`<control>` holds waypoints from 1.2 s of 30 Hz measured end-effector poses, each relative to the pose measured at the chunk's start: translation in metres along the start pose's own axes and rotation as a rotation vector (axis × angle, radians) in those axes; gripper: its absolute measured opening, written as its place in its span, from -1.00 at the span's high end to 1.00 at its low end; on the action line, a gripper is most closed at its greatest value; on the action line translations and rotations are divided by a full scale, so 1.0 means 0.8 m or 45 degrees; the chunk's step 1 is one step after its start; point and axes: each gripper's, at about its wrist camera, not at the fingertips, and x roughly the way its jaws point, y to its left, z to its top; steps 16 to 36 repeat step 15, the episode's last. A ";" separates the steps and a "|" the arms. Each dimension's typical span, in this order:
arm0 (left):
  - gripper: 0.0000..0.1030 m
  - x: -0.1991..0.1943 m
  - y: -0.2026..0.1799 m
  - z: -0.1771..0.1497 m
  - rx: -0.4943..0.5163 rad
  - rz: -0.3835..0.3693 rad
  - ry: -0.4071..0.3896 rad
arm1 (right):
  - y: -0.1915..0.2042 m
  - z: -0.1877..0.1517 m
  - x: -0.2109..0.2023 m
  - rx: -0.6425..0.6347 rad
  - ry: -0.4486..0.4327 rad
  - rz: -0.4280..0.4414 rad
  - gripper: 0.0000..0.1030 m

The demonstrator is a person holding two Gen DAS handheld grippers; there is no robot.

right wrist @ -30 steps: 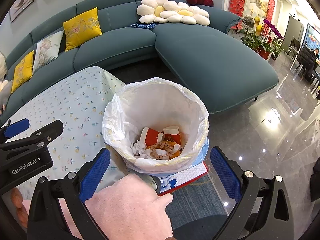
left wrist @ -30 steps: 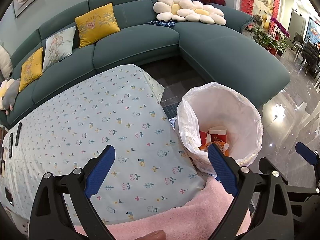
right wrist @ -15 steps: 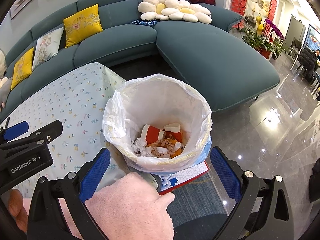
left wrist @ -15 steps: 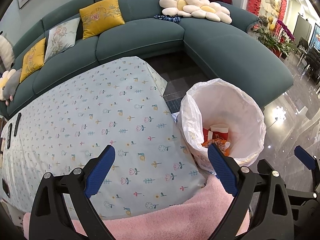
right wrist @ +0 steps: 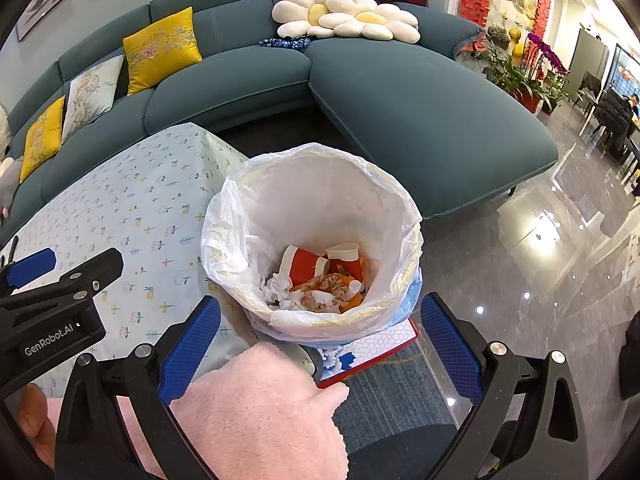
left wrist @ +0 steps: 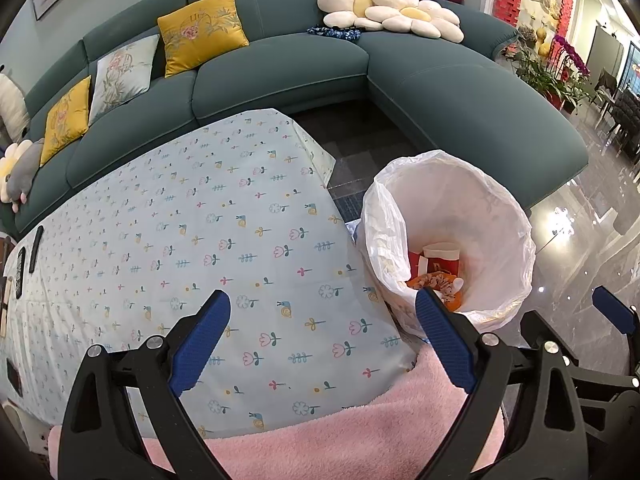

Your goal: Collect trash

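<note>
Both grippers, left (left wrist: 322,338) and right (right wrist: 320,344), are hanging released and empty, drifting slightly back from the bin (right wrist: 404,216); the surface (left wrist: 200,240) beside it is looking cleared.

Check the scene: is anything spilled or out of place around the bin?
Nothing stands out. The trash lies inside the lined bin, and the tablecloth shows no litter.
</note>
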 end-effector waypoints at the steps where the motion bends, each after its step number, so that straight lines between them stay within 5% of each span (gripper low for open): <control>1: -0.73 0.000 0.000 0.000 0.000 -0.001 0.002 | 0.000 0.000 0.000 -0.001 0.000 0.001 -0.87; 36: -0.74 0.006 0.008 0.001 -0.012 0.002 0.022 | 0.002 0.009 0.005 0.007 -0.002 0.002 -0.87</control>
